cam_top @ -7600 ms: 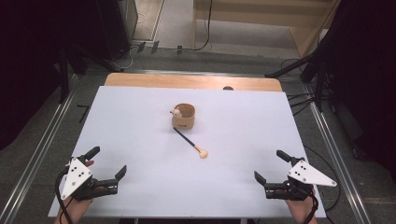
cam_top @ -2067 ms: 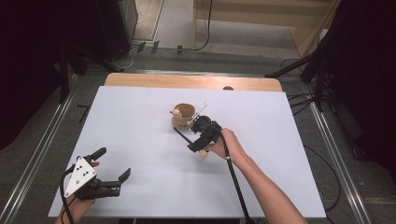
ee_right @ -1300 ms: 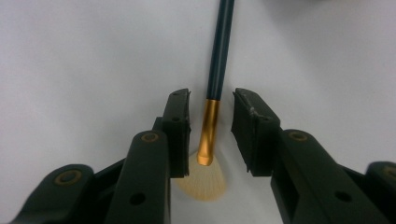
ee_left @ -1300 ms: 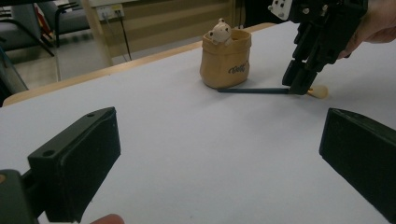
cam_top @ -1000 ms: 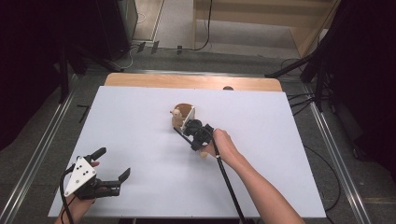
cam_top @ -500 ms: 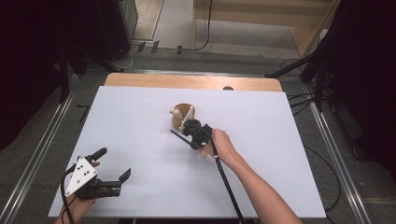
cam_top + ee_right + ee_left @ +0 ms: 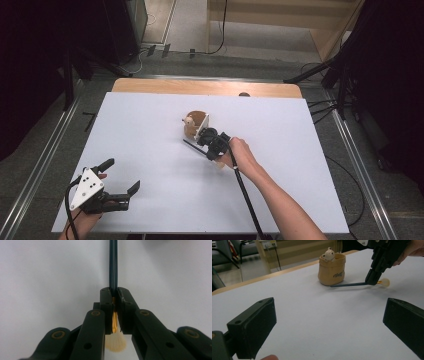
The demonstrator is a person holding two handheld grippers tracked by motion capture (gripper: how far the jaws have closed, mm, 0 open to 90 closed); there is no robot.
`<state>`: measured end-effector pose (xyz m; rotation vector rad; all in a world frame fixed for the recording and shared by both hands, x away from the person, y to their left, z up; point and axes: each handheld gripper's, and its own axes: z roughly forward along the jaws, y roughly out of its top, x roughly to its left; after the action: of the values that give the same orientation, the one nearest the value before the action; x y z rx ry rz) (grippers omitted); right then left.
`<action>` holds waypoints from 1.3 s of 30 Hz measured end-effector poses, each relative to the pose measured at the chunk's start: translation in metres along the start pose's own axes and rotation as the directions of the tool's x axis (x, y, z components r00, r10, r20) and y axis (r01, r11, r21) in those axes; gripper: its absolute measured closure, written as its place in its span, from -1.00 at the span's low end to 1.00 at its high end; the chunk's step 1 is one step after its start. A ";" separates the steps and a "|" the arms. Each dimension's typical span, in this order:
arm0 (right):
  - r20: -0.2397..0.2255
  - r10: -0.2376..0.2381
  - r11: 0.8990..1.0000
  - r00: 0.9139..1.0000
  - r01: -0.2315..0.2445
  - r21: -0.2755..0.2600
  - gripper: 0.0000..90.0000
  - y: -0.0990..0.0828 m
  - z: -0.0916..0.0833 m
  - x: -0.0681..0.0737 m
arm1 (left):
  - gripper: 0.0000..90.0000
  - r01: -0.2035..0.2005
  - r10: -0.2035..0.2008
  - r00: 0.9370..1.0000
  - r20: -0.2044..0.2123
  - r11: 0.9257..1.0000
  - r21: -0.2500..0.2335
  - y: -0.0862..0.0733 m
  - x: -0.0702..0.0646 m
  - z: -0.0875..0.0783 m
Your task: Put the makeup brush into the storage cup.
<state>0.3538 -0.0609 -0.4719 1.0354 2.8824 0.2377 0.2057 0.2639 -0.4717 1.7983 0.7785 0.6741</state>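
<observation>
We are pinching the brush (image 7: 113, 270) with our right claw (image 7: 114, 298), its jaws having just been closing on the dark handle near the gold ferrule. The brush is lying on the white table (image 7: 150, 130), just beside the tan cup (image 7: 331, 270). Our left claw (image 7: 120, 182) is resting spread at the table's near left corner, holding nothing.
</observation>
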 end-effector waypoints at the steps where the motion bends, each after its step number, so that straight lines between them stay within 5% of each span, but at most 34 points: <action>1: 0.002 -0.005 1.000 1.000 0.005 -0.002 0.88 -0.001 -0.001 0.000 | -1.00 0.000 0.000 1.000 0.000 1.000 0.000 0.000 0.000 0.000; 20: 0.000 -0.090 0.996 0.996 0.090 -0.023 0.88 -0.022 -0.023 -0.004 | -1.00 -0.004 0.004 1.000 0.007 1.000 0.019 0.000 -0.001 0.002; 39: 0.015 -0.201 0.980 0.979 0.201 0.010 0.88 -0.033 -0.036 0.000 | -1.00 -0.011 0.010 1.000 0.012 1.000 0.028 0.000 -0.002 0.003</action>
<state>0.3291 -0.0906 -0.4425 0.7352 2.9478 0.2039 0.2062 0.2609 -0.4730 1.8314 0.7743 0.6618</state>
